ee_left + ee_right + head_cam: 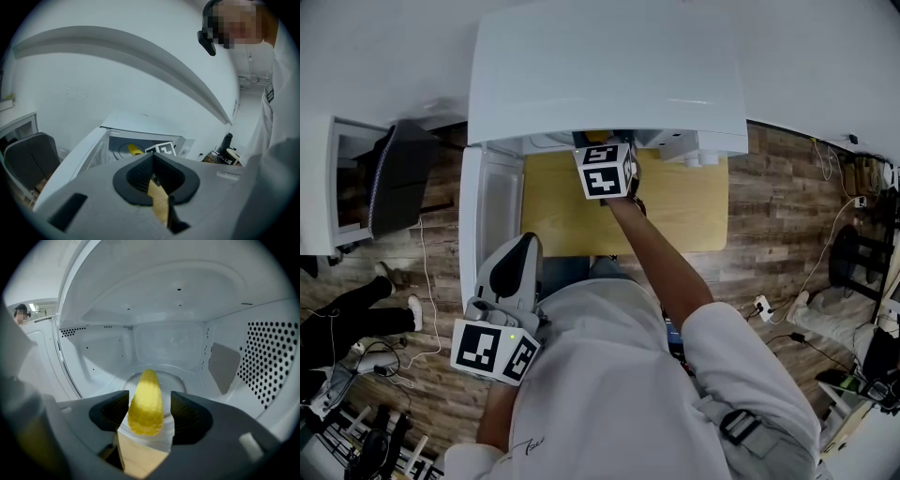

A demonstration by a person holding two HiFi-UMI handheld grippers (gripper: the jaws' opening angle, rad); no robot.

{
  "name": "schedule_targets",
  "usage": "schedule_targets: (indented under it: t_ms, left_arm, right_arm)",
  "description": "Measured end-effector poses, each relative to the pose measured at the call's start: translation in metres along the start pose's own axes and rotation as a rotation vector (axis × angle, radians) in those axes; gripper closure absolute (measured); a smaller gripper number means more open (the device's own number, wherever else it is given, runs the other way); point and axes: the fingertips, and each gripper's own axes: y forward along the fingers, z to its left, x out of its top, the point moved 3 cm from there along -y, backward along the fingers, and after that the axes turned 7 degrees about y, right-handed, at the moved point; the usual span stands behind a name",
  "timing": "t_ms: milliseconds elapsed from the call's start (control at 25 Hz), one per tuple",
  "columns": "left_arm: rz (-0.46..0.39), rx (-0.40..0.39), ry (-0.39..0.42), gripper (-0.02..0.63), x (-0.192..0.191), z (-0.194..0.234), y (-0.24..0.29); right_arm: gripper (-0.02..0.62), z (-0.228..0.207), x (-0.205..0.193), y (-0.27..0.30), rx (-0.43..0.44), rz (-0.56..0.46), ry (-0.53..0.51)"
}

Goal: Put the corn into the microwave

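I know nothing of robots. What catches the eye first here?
A yellow corn cob sits between the right gripper's parted jaws, inside the white microwave. The microwave stands on a yellow table, door open to the left; the left gripper hangs shut near the person's body.

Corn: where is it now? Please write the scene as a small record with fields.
right gripper: inside the microwave, fingers apart around the corn, slim gap on one side
corn: yellow, pointing toward the glass turntable
left gripper: outside, fingers together, empty
microwave door: open
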Motion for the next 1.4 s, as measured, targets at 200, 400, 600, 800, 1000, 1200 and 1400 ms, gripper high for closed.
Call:
schedule_targets:
  t_ms: [200, 400, 600, 800, 1000, 1200, 1400]
  left_arm:
    - [-0.005, -0.007, 0.007, 0.617, -0.001, -0.005, -0.001]
    - [-0.009, -0.011, 0.011, 0.617, -0.001, -0.009, -0.003]
    - [-0.015, -0.013, 0.006, 0.617, -0.002, -0.012, -0.005]
    - [-0.021, -0.03, 0.011, 0.617, -0.003, -0.019, -0.003]
    - [-0.031, -0.04, 0.014, 0.617, -0.002, -0.025, -0.004]
    - [-0.042, -0.04, 0.014, 0.617, -0.002, -0.026, -0.005]
    - [-0.043, -0.039, 0.01, 0.617, -0.005, -0.03, -0.007]
  right_arm:
    - [0.307, 0.0, 0.002, -0.008, 0.007, -0.012, 0.007]
    - [0.325, 0.0, 0.001, -0.015, 0.009, -0.016, 0.011]
    - [0.325, 0.002, 0.002, -0.024, 0.032, -0.02, 0.031]
    - [0.325, 0.003, 0.005, -0.035, 0.06, -0.032, 0.05]
    - [0.339, 0.002, 0.003, -0.047, 0.071, -0.033, 0.073]
    - [0.357, 0.001, 0.004, -0.059, 0.078, -0.04, 0.079]
    - [0.37, 0.001, -0.001, -0.073, 0.088, -0.031, 0.093]
